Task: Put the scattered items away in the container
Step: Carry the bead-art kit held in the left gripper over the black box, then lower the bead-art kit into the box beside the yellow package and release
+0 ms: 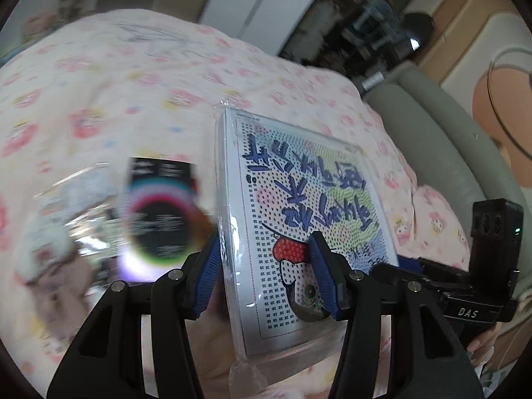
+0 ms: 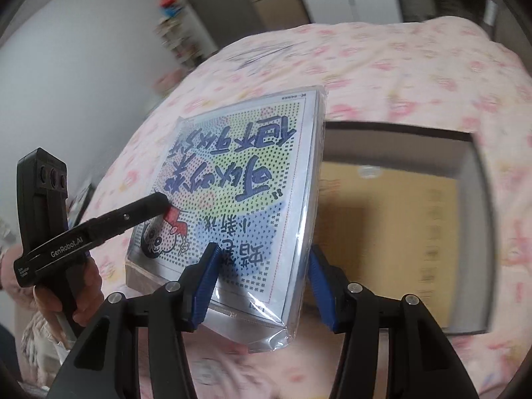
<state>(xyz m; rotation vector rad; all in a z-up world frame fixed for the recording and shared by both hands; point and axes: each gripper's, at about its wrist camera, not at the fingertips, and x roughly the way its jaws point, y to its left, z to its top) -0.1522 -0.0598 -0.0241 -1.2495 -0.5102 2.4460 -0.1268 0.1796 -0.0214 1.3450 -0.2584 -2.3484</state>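
Both grippers on the plastic-wrapped craft kit (image 1: 299, 206)

Left gripper (image 1: 266, 266) clamps the kit; right gripper (image 2: 262, 282) straddles its corner, grip unclear. Behind: cardboard box (image 2: 399, 219) on pink floral bedspread (image 2: 399, 66), then white wall (image 2: 83, 50).

One wrapped dotted craft pack (image 1: 299, 219), one black packet with a colour ring (image 1: 159, 212), one open cardboard box (image 2: 399, 232), two claws, one bed (image 1: 116, 83).

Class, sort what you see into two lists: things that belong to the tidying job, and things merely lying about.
Job:
- wrapped bead-art pack, clamped in left tongs
- right tongs, astride the pack's edge
- cardboard box
- colour-ring packet

Lying about:
- floral bedspread
- grey cushion
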